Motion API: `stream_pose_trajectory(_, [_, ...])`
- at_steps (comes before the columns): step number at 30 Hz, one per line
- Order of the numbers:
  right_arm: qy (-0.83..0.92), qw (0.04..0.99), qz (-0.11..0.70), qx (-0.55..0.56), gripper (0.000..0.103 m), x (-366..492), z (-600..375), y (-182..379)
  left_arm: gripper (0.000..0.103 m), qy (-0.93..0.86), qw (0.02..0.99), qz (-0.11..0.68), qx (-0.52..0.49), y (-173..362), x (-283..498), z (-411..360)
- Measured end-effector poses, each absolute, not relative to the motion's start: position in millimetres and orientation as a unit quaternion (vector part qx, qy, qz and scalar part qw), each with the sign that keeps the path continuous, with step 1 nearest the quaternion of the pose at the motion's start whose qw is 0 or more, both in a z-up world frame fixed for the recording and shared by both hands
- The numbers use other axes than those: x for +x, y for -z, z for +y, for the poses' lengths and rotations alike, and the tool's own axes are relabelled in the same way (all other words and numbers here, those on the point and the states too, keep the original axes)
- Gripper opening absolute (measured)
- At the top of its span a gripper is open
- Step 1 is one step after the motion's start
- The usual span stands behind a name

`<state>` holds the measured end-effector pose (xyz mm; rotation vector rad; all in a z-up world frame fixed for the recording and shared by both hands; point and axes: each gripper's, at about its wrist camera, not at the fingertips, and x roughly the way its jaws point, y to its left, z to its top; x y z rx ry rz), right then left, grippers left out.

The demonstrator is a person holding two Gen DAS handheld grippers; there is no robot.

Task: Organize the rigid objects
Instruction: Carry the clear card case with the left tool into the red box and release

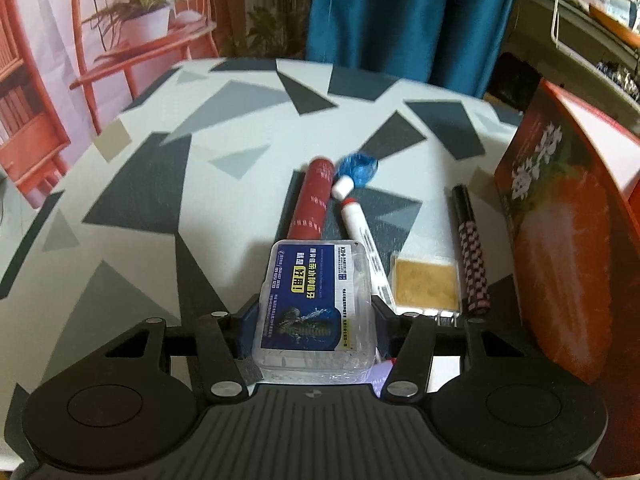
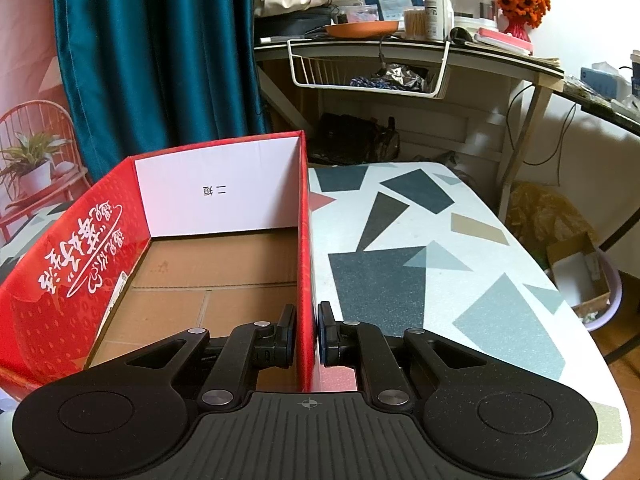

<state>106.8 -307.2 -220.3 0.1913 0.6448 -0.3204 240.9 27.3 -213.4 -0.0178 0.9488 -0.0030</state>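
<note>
Left tool grasps a clear plastic case while the right tool is clamped on the wall of the red cardboard box.

The left tool (image 1: 315, 322) has its pads pressed on both sides of a clear plastic case (image 1: 312, 300) with a blue label, near the front of the patterned surface (image 1: 168, 184). Beyond the case lie a red cylinder (image 1: 314, 204) and a white marker (image 1: 356, 220), side by side, with a blue faceted piece (image 1: 359, 170) at the marker's cap. To their right sit a flat yellow packet (image 1: 426, 286) and a checkered pen (image 1: 472, 256), just beside the red box's outer wall. The right tool (image 2: 307, 336) pinches the right-hand wall of the red cardboard box (image 2: 306, 240), one finger inside, one outside; what shows of the box floor is bare.
</note>
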Motion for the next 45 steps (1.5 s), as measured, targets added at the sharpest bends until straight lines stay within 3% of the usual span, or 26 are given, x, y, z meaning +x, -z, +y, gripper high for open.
stream_pose_trajectory(22, [0.153, 0.931, 0.324, 0.074, 0.01, 109.2, -305.1, 218.3, 0.058, 0.187, 0.93, 0.308, 0.069, 138.3, 265.9, -75.6])
stream_pose_trajectory(34, [0.15, 0.931, 0.325, 0.079, 0.01, 111.4, -306.6, 218.3, 0.058, 0.253, 0.905, 0.297, 0.171, 160.9, 295.6, -162.1])
stream_pose_trajectory(45, [0.147, 0.932, 0.322, 0.086, 0.01, 111.3, -307.8, 219.5, 0.063, 0.239, 0.896, 0.328, 0.18, 179.6, 318.2, -168.6])
